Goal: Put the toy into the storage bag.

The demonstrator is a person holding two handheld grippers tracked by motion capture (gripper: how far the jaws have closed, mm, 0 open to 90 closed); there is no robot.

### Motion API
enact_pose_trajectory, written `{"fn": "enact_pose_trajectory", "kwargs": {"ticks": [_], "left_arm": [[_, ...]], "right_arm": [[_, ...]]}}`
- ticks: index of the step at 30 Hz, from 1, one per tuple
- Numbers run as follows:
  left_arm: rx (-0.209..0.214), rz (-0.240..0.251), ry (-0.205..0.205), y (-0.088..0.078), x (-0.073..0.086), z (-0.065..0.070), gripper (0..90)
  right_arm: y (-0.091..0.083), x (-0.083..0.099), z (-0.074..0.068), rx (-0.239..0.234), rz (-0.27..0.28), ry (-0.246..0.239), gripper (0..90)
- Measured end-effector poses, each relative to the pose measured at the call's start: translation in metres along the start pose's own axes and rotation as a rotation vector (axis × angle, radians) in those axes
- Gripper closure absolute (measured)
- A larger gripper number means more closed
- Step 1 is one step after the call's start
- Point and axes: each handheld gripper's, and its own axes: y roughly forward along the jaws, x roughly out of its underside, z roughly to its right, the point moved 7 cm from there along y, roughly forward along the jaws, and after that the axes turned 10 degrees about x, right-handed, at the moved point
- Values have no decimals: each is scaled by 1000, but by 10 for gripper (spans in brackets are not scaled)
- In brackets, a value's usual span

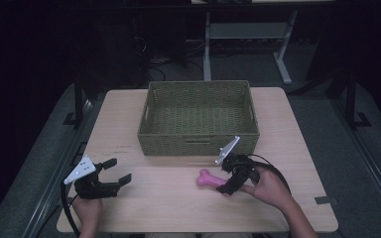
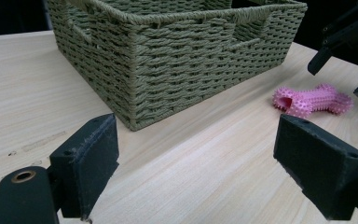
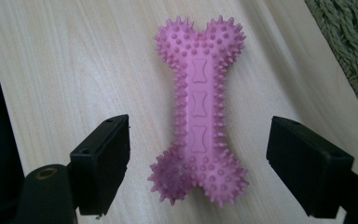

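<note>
A pink spiky rubber bone (image 1: 209,179) lies flat on the wooden table (image 1: 154,208), just in front of the woven green basket (image 1: 198,116). My right gripper (image 1: 228,179) is open around the bone's near end. In the right gripper view the bone (image 3: 198,93) lies lengthwise between the two black jaws of that gripper (image 3: 198,158), with bare wood on either side of it. My left gripper (image 1: 119,171) rests near the table's front left, open and with nothing in it (image 2: 196,158). From there I see the bone (image 2: 313,100) and the right gripper's fingers (image 2: 331,44) beyond it.
The basket (image 2: 177,60) has nothing in it and has cut-out handles in its walls; its corner shows in the right gripper view (image 3: 349,42). Bare tabletop lies between the two grippers. The floor around the table is dark, and a desk frame (image 1: 245,34) stands behind.
</note>
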Motion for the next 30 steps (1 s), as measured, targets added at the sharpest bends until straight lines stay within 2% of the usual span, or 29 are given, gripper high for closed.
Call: {"fn": "enact_pose_trajectory", "kwargs": {"ticks": [11, 23, 30], "left_arm": [[-1, 1, 1, 0, 0, 0, 135], [1, 4, -1, 0, 0, 0, 134], [3, 13, -8, 0, 0, -1, 134]], "right_arm": [[8, -4, -4, -7, -22, -18, 245], [17, -9, -4, -12, -47, -23, 315], [19, -13, -4, -9, -67, -43, 357]]}}
